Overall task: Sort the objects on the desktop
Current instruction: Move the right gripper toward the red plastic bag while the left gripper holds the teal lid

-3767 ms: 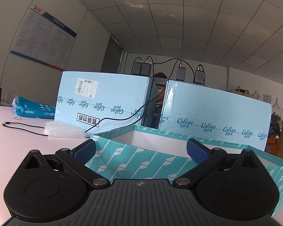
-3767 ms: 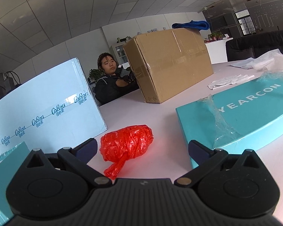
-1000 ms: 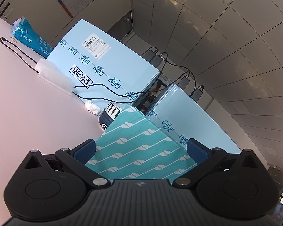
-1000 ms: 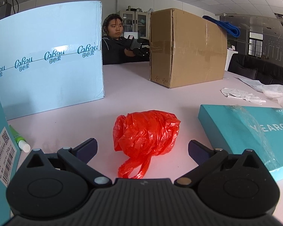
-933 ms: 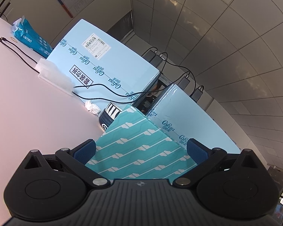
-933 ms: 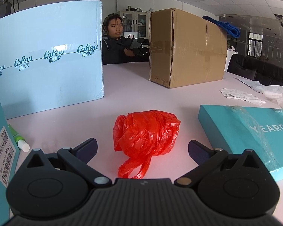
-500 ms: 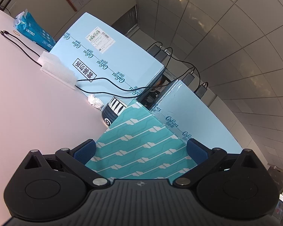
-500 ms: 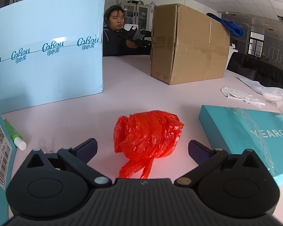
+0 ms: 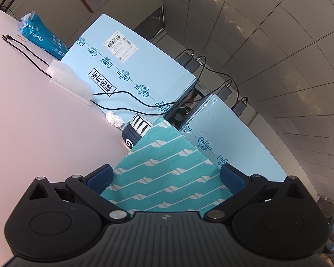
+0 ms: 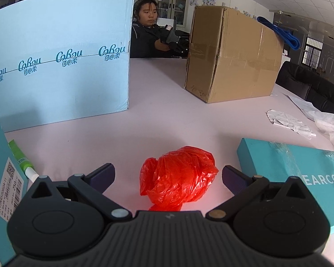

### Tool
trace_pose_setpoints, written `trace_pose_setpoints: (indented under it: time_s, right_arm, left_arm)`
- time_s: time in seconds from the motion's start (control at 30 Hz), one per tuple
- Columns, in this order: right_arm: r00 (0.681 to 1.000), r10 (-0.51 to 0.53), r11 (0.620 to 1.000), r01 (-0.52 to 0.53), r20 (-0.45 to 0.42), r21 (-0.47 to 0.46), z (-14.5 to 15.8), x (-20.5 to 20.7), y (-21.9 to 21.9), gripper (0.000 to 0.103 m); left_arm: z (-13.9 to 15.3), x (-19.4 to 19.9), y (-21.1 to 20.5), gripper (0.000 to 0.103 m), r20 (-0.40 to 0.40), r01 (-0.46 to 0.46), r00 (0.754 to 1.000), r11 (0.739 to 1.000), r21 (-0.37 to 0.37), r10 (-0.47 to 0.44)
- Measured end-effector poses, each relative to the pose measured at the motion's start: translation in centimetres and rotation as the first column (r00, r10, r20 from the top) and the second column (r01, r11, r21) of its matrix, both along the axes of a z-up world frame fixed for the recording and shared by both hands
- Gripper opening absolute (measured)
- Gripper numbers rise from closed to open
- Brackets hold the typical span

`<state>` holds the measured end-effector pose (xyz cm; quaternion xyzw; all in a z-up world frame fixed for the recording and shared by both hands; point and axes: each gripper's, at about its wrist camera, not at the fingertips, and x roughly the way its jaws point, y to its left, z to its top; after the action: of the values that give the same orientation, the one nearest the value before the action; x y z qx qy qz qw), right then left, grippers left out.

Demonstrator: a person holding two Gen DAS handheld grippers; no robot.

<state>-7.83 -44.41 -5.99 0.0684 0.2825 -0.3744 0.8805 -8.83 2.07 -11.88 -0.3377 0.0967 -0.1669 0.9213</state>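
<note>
So the pale desk (image 10: 158, 102) is pretty cluttered: two big light-blue cartons (image 9: 131, 71) and a brown cardboard box (image 10: 231, 53) along the back, and a flat teal lid (image 10: 300, 175) off to the right. The left hand-held gripper (image 9: 165, 176) has the patterned teal box (image 9: 167, 169) sitting between its wide-spread jaws; the pads look right at the box's edges, but I can't tell if they're really pinching it or just steadying it. The right hand-held gripper (image 10: 167, 178) is spread wide and empty, lined up on the crumpled red plastic bag (image 10: 178, 175), which lies on the desk just ahead between the fingertips. My guess is the bag goes into the teal box next. If so, I'd push in low so both pads straddle the fattest part of the bundle, then close fully, since thin film squishes and slips. Keep the box steady with the left. The little green tube (image 10: 20, 158) by the box's labelled side is close, so don't sweep it.
</note>
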Motion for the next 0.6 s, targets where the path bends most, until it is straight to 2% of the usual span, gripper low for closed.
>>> trace_pose_setpoints:
  time_s: [0.3, 0.6]
  right_arm:
    - [1.000, 0.002, 0.999, -0.001, -0.018, 0.045, -0.2, 0.2, -0.7, 0.102]
    - [1.000, -0.006, 0.995, 0.007, -0.011, 0.101, -0.4, 0.1, -1.4, 0.085]
  left_arm:
    - [0.0, 0.0, 0.1, 0.103, -0.002, 0.001, 1.000, 1.000, 0.000, -0.001]
    - [-0.1, 0.1, 0.1, 0.103, -0.002, 0.002, 1.000, 1.000, -0.002, -0.002]
